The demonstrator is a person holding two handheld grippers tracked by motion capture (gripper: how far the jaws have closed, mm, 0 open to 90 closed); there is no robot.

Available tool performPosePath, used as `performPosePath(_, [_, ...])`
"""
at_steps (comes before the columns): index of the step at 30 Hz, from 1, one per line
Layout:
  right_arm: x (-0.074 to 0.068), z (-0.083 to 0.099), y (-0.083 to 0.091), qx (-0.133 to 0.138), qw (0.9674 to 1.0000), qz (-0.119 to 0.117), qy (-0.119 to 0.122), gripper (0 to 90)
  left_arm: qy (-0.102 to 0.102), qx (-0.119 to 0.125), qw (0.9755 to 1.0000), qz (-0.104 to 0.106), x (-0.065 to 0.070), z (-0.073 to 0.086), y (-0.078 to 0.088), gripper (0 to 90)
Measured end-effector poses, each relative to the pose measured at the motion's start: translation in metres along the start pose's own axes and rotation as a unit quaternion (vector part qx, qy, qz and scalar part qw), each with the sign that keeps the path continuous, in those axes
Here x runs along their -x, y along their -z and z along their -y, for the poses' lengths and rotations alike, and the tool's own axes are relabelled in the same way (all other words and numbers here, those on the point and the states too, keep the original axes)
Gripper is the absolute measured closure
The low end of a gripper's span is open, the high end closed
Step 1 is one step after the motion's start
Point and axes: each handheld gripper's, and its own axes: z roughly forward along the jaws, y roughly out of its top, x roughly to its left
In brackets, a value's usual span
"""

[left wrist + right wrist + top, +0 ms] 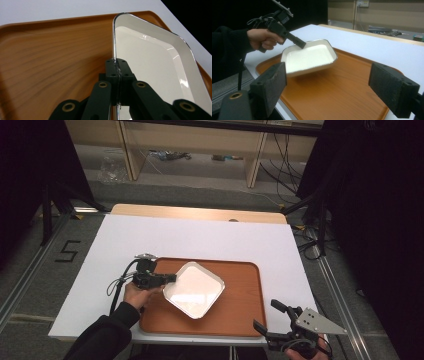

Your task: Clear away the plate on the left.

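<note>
A white square dish [194,288] with a thin metal rim hangs a little above the brown wooden tray [240,310], held by its left edge. My left gripper [172,278] is shut on that rim; in the left gripper view the jaws pinch the dish rim [114,50], with the tray [50,62] beneath. In the right gripper view the dish [309,58] floats over the tray [342,92], gripped by the left gripper [302,45]. My right gripper [267,316] stands open at the table's front right corner, nothing between its pads [270,83].
The tray lies on a white sheet [200,237] covering the table. Beyond the table's far edge stand wooden shelf legs [255,160] and loose cables [290,155] on the floor. Dark curtains flank both sides.
</note>
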Motion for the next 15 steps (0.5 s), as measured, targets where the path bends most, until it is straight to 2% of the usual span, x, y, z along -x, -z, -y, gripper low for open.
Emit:
performPosePath(1, [-0.002, 0.000, -0.001, 0.000, 0.9998, -0.014, -0.016, 15.9, -0.002, -0.001, 1.0000, 0.002, 0.002, 0.000, -0.002, 88.6])
performPosePath(2, [0.000, 0.000, -0.001, 0.004, 0.9999, -0.009, -0.003, 15.9, -0.001, -0.004, 1.0000, 0.004, 0.003, 0.001, -0.003, 88.6])
performPosePath(4, [0.000, 0.000, 0.000, 0.002, 1.0000, -0.002, 0.002, 15.9, -0.002, -0.006, 1.0000, 0.001, 0.005, 0.002, -0.006, 88.6])
performPosePath(5, [0.000, 0.000, -0.002, 0.009, 0.9999, -0.006, -0.001, 16.0, -0.003, -0.009, 0.9999, 0.004, 0.006, 0.002, -0.007, 88.6])
performPosePath(7, [0.001, 0.000, -0.002, 0.004, 0.9999, -0.010, 0.000, 15.9, -0.004, -0.010, 0.9999, 0.006, 0.008, 0.004, -0.010, 88.6])
performPosePath(9, [0.000, 0.000, -0.002, 0.011, 0.9999, -0.006, -0.002, 16.0, -0.006, -0.016, 0.9999, 0.004, 0.010, 0.005, -0.013, 88.6])
performPosePath(10, [0.000, -0.001, 0.001, -0.008, 0.9999, 0.004, 0.005, 16.0, -0.006, -0.017, 0.9998, 0.003, 0.011, 0.005, -0.014, 88.6])
performPosePath(11, [0.000, -0.001, 0.002, -0.011, 0.9999, 0.008, 0.001, 15.9, -0.006, -0.016, 0.9998, 0.003, 0.012, 0.006, -0.016, 88.6])
performPosePath(12, [-0.001, 0.000, 0.000, -0.001, 0.9999, -0.006, -0.010, 15.9, -0.008, -0.021, 0.9997, 0.006, 0.012, 0.006, -0.016, 88.6])
performPosePath(14, [-0.001, 0.000, -0.001, 0.000, 1.0000, -0.006, -0.007, 15.9, -0.009, -0.024, 0.9997, 0.003, 0.012, 0.007, -0.019, 88.6])
performPosePath(15, [0.000, 0.001, -0.002, 0.013, 0.9999, -0.008, -0.003, 15.9, -0.008, -0.023, 0.9997, -0.003, 0.013, 0.008, -0.020, 88.6])
